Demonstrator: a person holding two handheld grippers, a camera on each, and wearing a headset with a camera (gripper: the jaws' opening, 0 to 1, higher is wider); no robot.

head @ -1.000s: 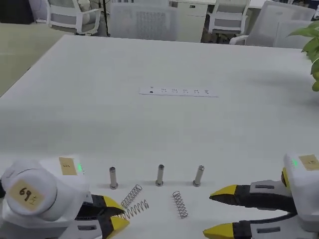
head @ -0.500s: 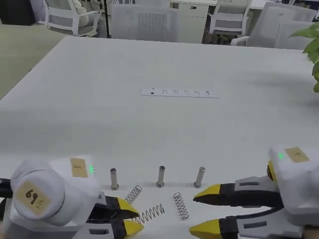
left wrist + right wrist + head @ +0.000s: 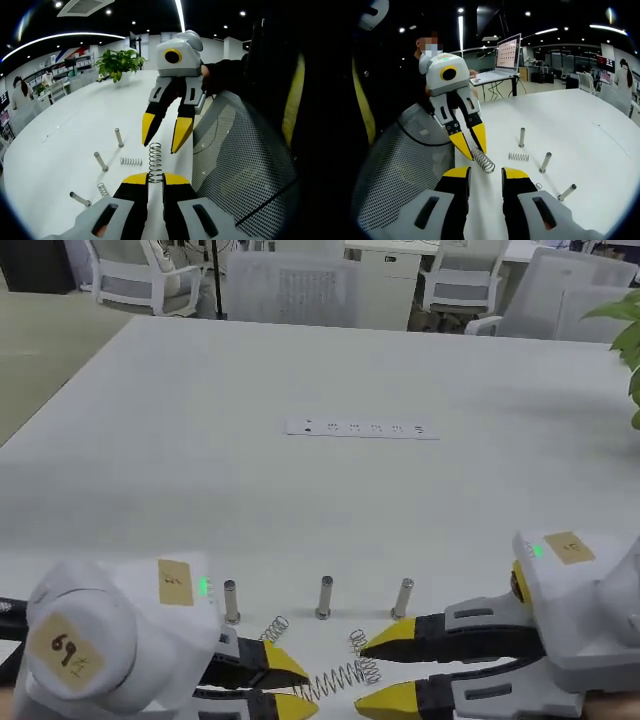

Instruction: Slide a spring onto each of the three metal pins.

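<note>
Head view: the left gripper (image 3: 305,687) pinches one end of a spring (image 3: 342,676), and its free end pokes between the spread fingers of the right gripper (image 3: 370,672). Three pins (image 3: 326,597) stand just beyond both sets of tips.

Left gripper view: the spring rises from the clamped tips into the opposite open jaws.

Right gripper view: its own fingers are apart and the spring sits just ahead. A loose spring (image 3: 518,156) lies off to their right.

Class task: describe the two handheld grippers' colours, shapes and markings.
The left gripper and the right gripper each have a bulky white housing, grey-and-black jaws with pointed yellow tips, a green light and a tan sticker. The left one also bears a round tan label handwritten 69.
</note>
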